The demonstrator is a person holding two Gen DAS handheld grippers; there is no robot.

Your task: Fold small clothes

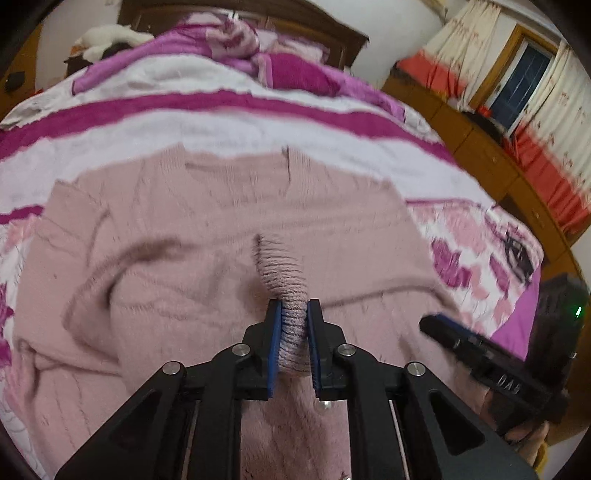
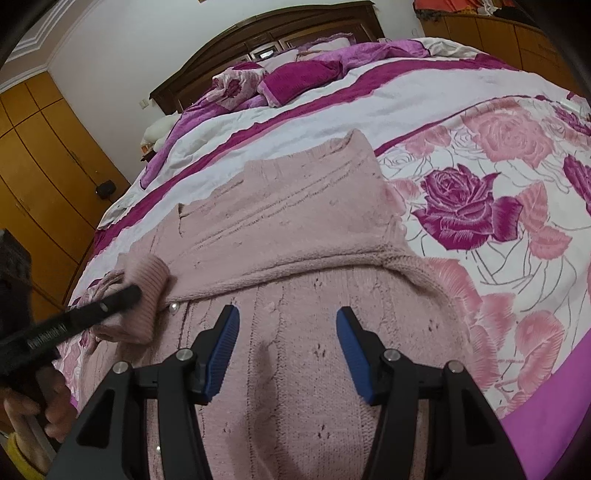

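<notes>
A pale pink knitted cardigan (image 1: 207,236) lies spread on the bed, seen again in the right wrist view (image 2: 288,229). My left gripper (image 1: 293,306) is shut on its ribbed sleeve cuff (image 1: 282,266), which it holds above the cardigan's body. From the right wrist camera that cuff (image 2: 147,291) shows at the left, pinched by the left gripper's black fingers (image 2: 122,297). My right gripper (image 2: 288,317) hovers open over the cardigan's lower front with nothing between its blue pads. Its finger (image 1: 443,328) shows at the right of the left wrist view.
The bed carries a white, magenta and rose-patterned cover (image 2: 480,206) with pillows (image 2: 295,77) by a dark wooden headboard (image 2: 295,26). Wooden wardrobes (image 2: 40,155) stand to one side, curtains and a window (image 1: 517,85) to the other. A hand (image 2: 44,402) grips the left tool.
</notes>
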